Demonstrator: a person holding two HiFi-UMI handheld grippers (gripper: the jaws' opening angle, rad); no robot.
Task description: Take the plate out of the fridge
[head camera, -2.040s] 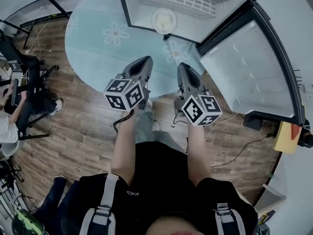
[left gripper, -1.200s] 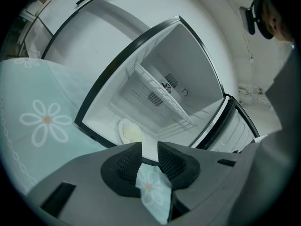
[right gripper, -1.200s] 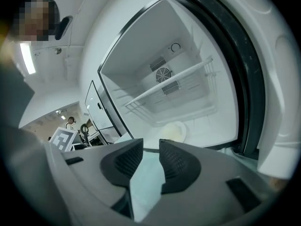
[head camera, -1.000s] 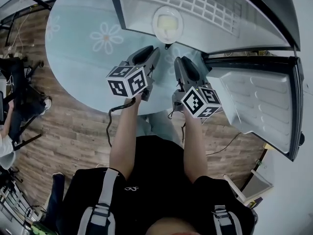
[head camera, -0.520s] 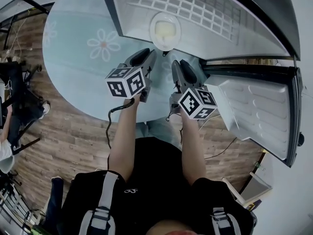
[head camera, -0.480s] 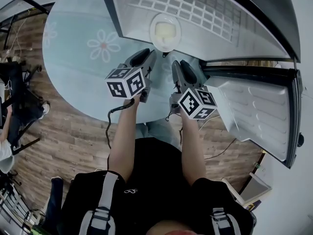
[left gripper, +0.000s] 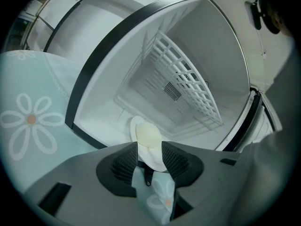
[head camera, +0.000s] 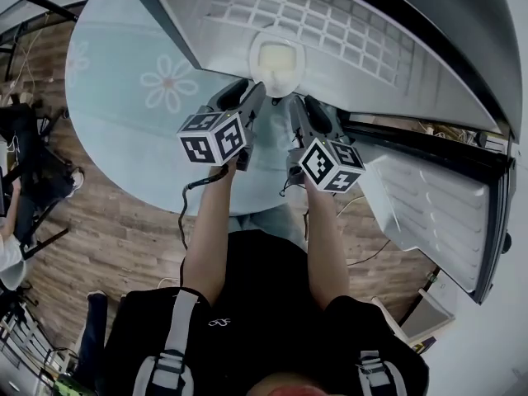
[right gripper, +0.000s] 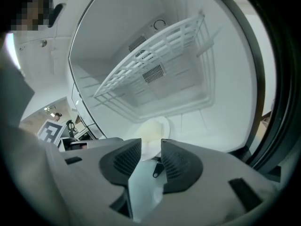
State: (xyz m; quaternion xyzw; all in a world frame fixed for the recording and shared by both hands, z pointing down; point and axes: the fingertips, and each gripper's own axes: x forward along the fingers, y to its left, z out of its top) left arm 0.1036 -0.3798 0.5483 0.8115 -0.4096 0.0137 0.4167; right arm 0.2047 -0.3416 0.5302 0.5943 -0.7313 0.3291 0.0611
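Observation:
A white plate [head camera: 278,58] with a pale yellow lump on it lies on the floor of the open fridge [head camera: 388,52], near its front edge. My left gripper [head camera: 254,89] points at the plate's near left rim and its jaws are opening. In the left gripper view the plate [left gripper: 149,142] shows in the gap at the left gripper [left gripper: 149,157] tips, and I cannot see the pads pressing on it. My right gripper [head camera: 299,101] points at the near right rim. In the right gripper view the right gripper [right gripper: 151,152] stands open with the plate [right gripper: 153,133] just beyond its tips.
A white wire shelf [head camera: 322,19] spans the fridge behind the plate. The fridge door [head camera: 429,213] hangs open at the right. A pale blue rug with flowers [head camera: 132,81] covers the wooden floor [head camera: 124,229] in front. A person [head camera: 8,246] and chairs are at the far left.
Both grippers have moved forward from the rug up to the fridge's front edge, close to the plate. The plate and fridge now fill more of the view.

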